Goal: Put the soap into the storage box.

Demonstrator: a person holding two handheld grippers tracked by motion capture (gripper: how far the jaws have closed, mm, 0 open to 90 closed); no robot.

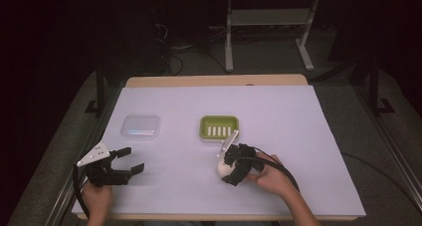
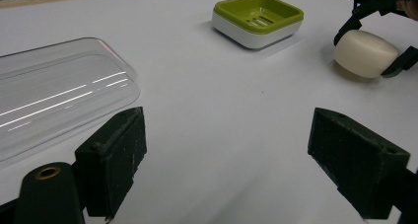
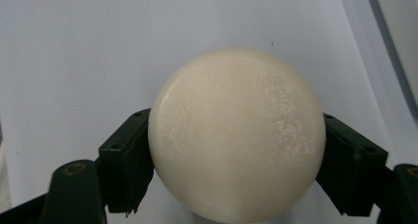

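**Right gripper clamps a round bar of soap beside the green dish**

The right gripper (image 1: 230,170) has its two black jaws pressed against opposite sides of a cream-white, round, smooth bar of soap (image 3: 236,135), one jaw at each flank, so the soap sits squarely between them. In the left gripper view the same soap (image 2: 365,53) rests low on the white paper-covered table (image 1: 298,136), with the right gripper's jaws around it. The person's right hand (image 1: 271,175) grips the tool from behind, and its black cable loops back over the wrist.

Just beyond the right gripper's tip, farther from the person, stands a lime-green rectangular soap dish with a white base and slotted floor (image 1: 219,127); it lies near the soap but apart from it.

Well away on the person's other side, the left gripper (image 1: 130,161) holds its jaws spread wide with nothing between them. In its own view the two black pads (image 2: 114,155) stand far apart over bare white surface. The left hand (image 1: 97,198) holds it near the table's front edge, and a grey three-cornered plate rides on top.

Just ahead of the left gripper lies a clear plastic rectangular lid with rounded corners (image 1: 141,127), flat on the table, apart from the jaws. The green dish sits beyond it to the side, across a stretch of table
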